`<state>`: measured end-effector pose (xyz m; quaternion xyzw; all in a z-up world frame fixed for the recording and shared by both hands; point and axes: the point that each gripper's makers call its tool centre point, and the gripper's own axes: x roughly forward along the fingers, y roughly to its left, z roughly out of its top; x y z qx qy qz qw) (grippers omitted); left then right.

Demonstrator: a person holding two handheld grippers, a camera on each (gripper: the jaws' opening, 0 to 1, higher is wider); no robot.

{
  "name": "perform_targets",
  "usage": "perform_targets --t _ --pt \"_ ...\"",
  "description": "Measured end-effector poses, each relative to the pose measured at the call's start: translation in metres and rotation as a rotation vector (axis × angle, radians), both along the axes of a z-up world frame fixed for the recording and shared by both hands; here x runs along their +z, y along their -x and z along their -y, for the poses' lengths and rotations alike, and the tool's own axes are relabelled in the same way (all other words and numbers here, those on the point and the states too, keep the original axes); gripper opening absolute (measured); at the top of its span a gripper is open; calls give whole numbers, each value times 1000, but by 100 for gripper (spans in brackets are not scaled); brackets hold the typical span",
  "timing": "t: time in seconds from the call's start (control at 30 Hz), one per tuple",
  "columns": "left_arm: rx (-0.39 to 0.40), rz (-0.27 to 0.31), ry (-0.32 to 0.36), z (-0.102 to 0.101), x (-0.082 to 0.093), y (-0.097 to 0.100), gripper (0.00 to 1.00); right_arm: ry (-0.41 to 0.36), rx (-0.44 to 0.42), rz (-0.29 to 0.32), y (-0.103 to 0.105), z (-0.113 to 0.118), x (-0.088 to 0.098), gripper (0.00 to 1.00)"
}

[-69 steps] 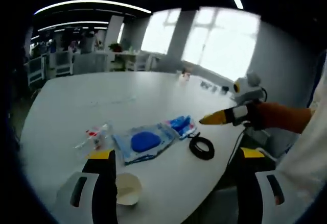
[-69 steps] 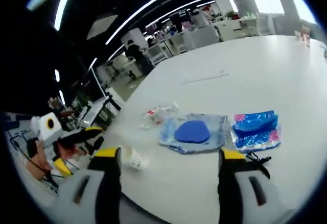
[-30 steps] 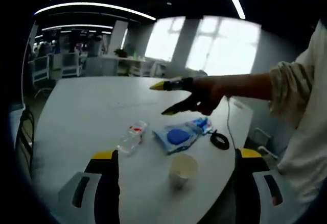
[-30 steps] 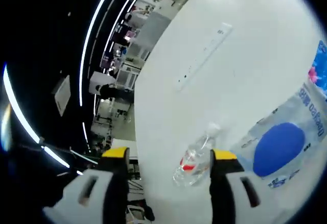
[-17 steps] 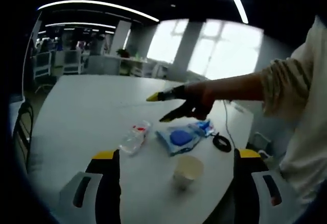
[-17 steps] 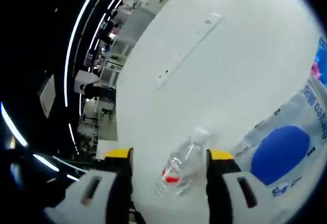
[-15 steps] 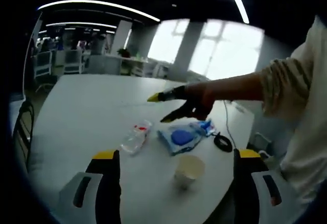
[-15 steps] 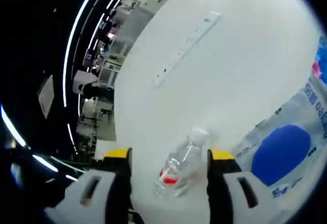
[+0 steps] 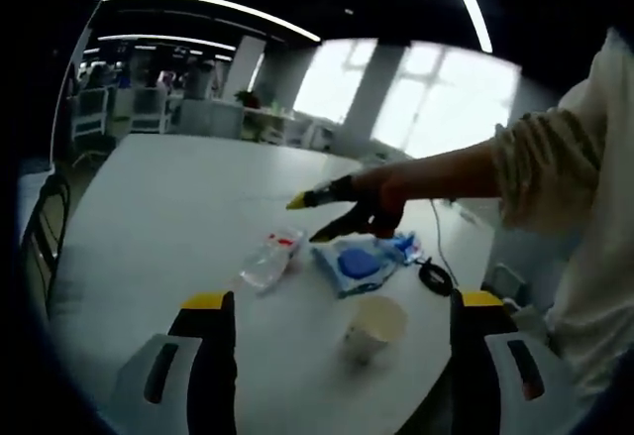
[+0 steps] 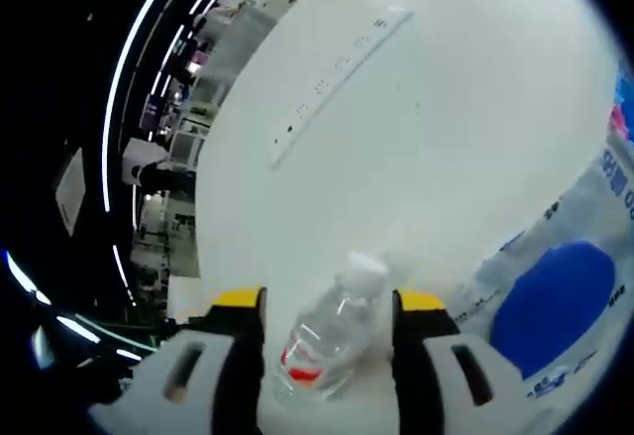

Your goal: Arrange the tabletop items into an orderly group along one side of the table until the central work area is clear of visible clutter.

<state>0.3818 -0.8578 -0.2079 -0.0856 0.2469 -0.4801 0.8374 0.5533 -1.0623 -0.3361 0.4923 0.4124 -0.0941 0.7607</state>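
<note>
clear plastic bottle (image 10: 327, 341) lies on its side on the white table (image 10: 466, 108), its body between the right gripper (image 10: 327, 356)'s two yellow-tipped jaws, white cap pointing away from the gripper. jaws stand apart either side of it, with a sliver of gap at each flank; not yet closed on it as far as can be made out. bottle looks thin-walled, ribbed, nearly empty, red label band round the middle. judged light and easily dented, smooth and round enough to roll or squirt out of a pinch; best taken across the labelled mid-body, where the wall is straightest, with a gentle squeeze, not at the tapering neck. to the right of the gripper, just beside the bottle, a soft translucent pouch (image 10: 555, 316) with a blue oval print, flat and floppy, crinkled film; would sag if lifted by one edge. in the left gripper view the left gripper (image 9: 332, 356) hangs back over the near table edge, jaws wide and holding nothing. ahead of it a pale paper cup (image 9: 374, 324), upright, light, easy to crush; beyond that the bottle (image 9: 270, 262), the pouch (image 9: 362, 265) and a black cable coil (image 9: 433, 276) off to its right. the right gripper (image 9: 322, 217) reaches in from the right over the bottle, held by a person's hand (image 9: 381, 202) in a pale sleeve (image 9: 555, 167). table top matte, smooth, hard.
</note>
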Motion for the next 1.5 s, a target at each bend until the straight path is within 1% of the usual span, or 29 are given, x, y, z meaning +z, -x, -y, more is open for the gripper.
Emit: perform_targets --t 0.2,0.43,0.5,0.57,0.63,0.73,0.77,0.83,0.93,0.97,1.2,1.3,1.5 --pt "8 -10 9 -2 -4 -2 86 23 -16 -20 -1 4 -7 44" --pt "12 -18 18 -4 -9 -3 85 39 -21 -39 0 1 -14 42" --pt "14 -20 20 -5 -10 -3 85 34 -35 -41 -3 5 -17 38" --pt "17 -25 23 -6 -11 -3 84 40 -51 -35 -6 8 -18 37" --pt "19 -30 23 -7 -14 -3 84 36 -50 -44 -6 7 -21 35" --pt "18 -35 25 -8 -16 -3 84 36 -50 -35 -9 5 -22 33" --pt "19 -37 27 -8 -16 -3 84 37 -41 -43 -7 4 -23 31" --pt "19 -39 27 -9 -17 -3 83 43 -55 -35 -8 6 -24 29" --pt "21 -41 29 -10 -19 -3 83 52 -54 -39 -5 8 -27 24" --pt "24 -45 32 -10 -20 -3 83 34 -77 -30 -6 8 -28 23" --pt "20 -58 26 -10 -26 -2 81 28 -79 -26 -6 6 -28 21" --pt "20 -61 27 -10 -26 -3 81 24 -86 -26 -6 5 -28 21" --pt "17 -57 24 -9 -26 -5 81 37 -102 -7 -8 6 -26 20"
